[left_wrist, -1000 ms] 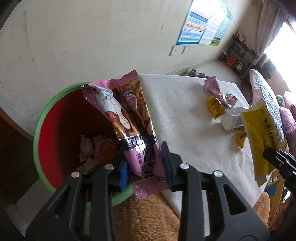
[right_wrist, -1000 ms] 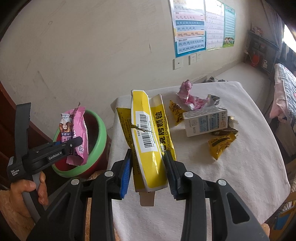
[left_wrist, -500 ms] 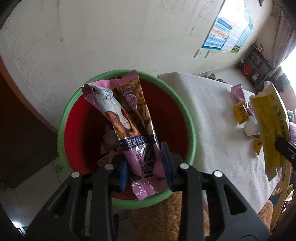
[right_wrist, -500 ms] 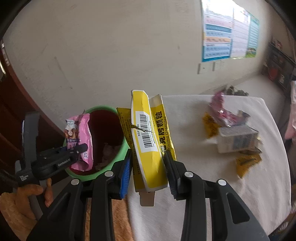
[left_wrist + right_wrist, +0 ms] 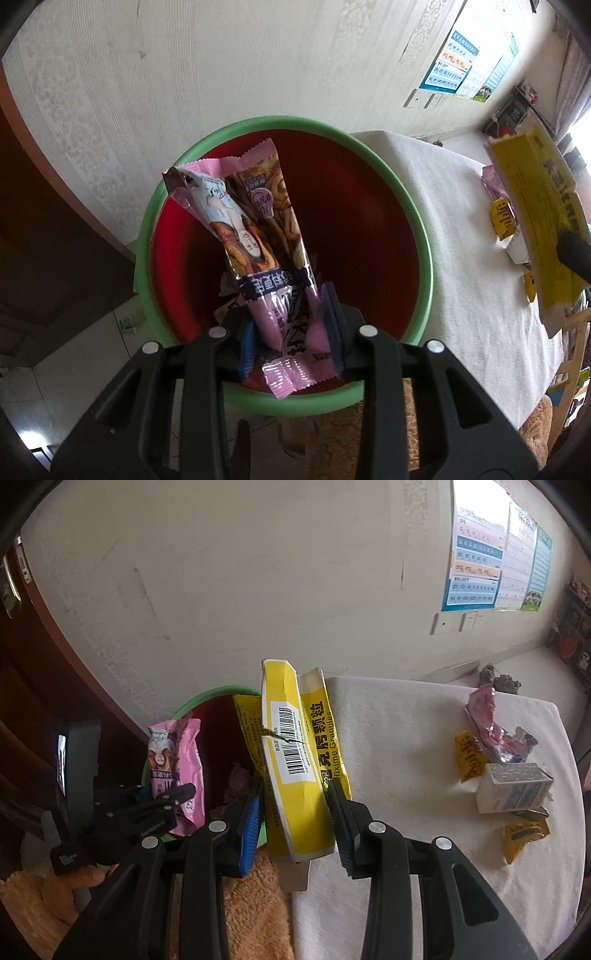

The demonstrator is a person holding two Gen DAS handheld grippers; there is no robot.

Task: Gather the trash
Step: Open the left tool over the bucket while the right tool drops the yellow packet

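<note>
Two pieces in hand, neither dropped yet. Left tool (image 5: pixel 290 328) clenched on pink snack wrapper (image 5: pixel 258 236), hanging over the open red bin (image 5: pixel 424 236), which already holds some scraps. Right tool (image 5: pixel 295 805) grasping flattened yellow box (image 5: pixel 291 753) just right of the bin. Left to collect on the worktop (image 5: pixel 406 746), far right: pink wrapper (image 5: pixel 484 716), yellow packets (image 5: pixel 471 758), small white carton (image 5: pixel 513 794).

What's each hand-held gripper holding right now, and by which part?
Left hand-held gripper: pink snack wrapper, pinched near its lower end, over the bin. Right hand-held gripper: flattened yellow box, clamped across its lower half.
</note>
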